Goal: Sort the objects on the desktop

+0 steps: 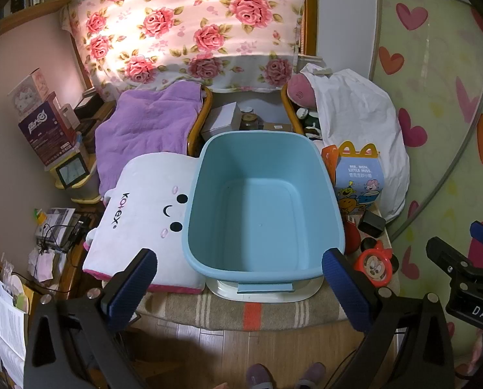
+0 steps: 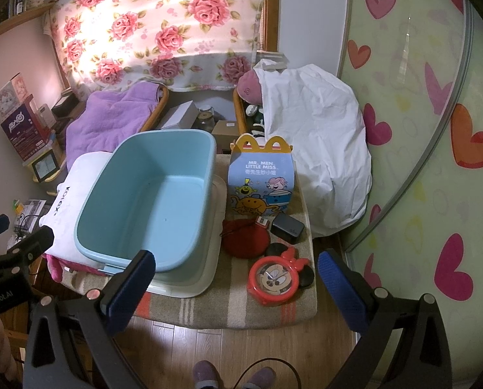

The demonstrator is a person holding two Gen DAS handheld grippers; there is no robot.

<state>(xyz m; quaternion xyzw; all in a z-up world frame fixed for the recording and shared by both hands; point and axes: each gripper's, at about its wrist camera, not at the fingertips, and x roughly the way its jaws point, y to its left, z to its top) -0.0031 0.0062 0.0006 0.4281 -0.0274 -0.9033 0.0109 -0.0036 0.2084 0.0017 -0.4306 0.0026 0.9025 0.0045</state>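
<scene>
Left gripper [image 1: 239, 287] and right gripper [image 2: 236, 287]: jaws wide, nothing held. Round red plastic cartoon-mouse alarm clock [image 2: 273, 280]: beside rectangular smooth light-blue plastic tub [image 2: 150, 204], ahead of right gripper. Beyond clock: red fabric pouch [image 2: 245, 238], black box [image 2: 287, 228], blue cardboard meal box [image 2: 261, 178].

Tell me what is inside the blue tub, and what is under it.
The blue tub is empty; only its bare bottom shows. Under it sits a white lid or tray, with only its edge showing. What lies beneath the tub's middle is covered.
</scene>
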